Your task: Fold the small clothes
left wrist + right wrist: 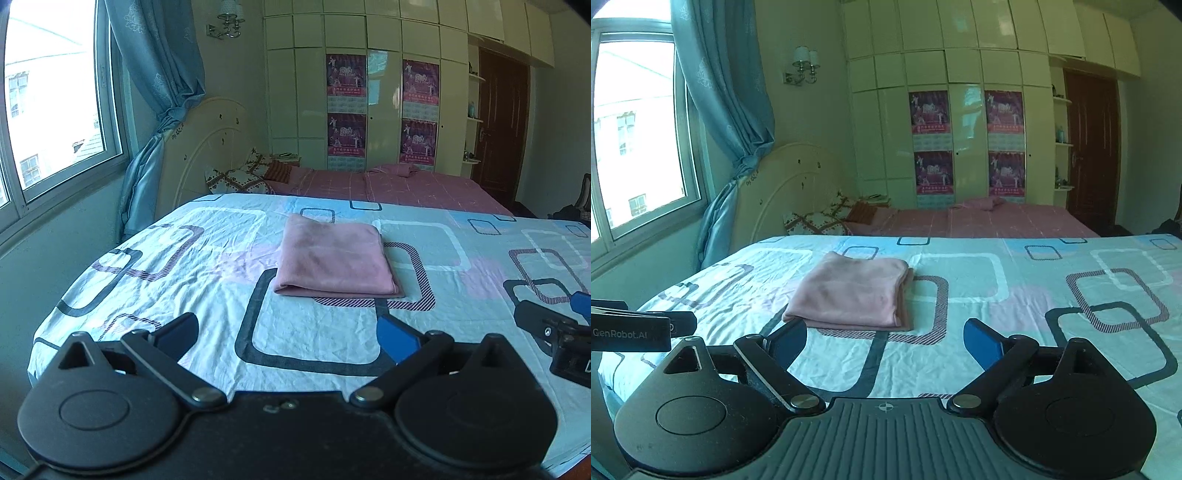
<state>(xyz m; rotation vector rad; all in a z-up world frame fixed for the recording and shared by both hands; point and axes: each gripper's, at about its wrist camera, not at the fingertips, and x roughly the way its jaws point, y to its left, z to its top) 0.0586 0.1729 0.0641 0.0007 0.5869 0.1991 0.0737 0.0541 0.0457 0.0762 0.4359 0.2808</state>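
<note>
A pink cloth [336,258] lies folded into a flat rectangle on the patterned bedsheet [184,266]; it also shows in the right wrist view [853,295]. My left gripper [291,332] is open and empty, held above the sheet on the near side of the cloth, apart from it. My right gripper [886,343] is open and empty, just short of the cloth's near edge. The right gripper's body shows at the right edge of the left wrist view [554,332], and the left gripper's body at the left of the right wrist view [639,328].
The bedsheet [1034,295] covers a wide flat surface. Behind it stands a bed with a pink cover [388,184] and pillows [240,177]. A window [48,110] and blue curtain [155,74] are on the left, wardrobes [369,92] and a brown door [502,129] behind.
</note>
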